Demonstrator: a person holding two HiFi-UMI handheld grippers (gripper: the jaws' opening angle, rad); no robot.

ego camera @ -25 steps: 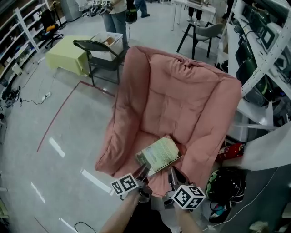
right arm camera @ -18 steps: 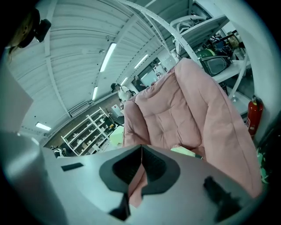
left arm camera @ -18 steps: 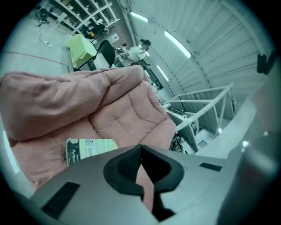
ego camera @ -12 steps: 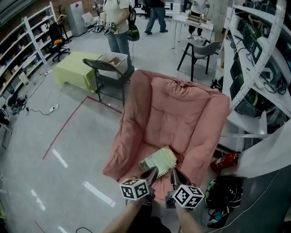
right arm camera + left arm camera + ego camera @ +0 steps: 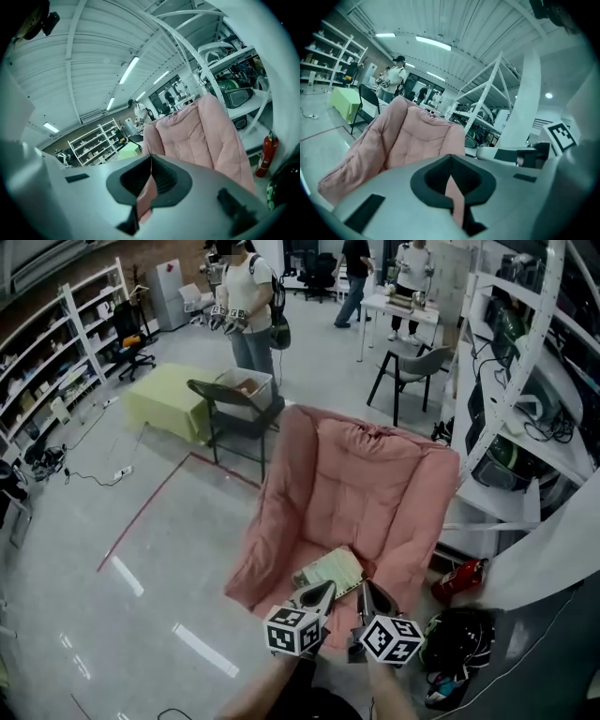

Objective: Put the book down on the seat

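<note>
Book (image 5: 328, 569) lies flat on seat of pink padded chair (image 5: 370, 474), toward front edge. Left tongs (image 5: 320, 594) closed, nothing between them, just beside book. Right tongs (image 5: 371, 595) closed too, empty, near left.

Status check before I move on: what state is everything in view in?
Pale green paperback book: lying flat on the seat, held by neither gripper.
Pink padded armchair: upright, book on its seat.
Left gripper: shut, empty.
Right gripper: shut, empty.
Black folding chair: unfolded, carrying a white plastic bin.
</note>
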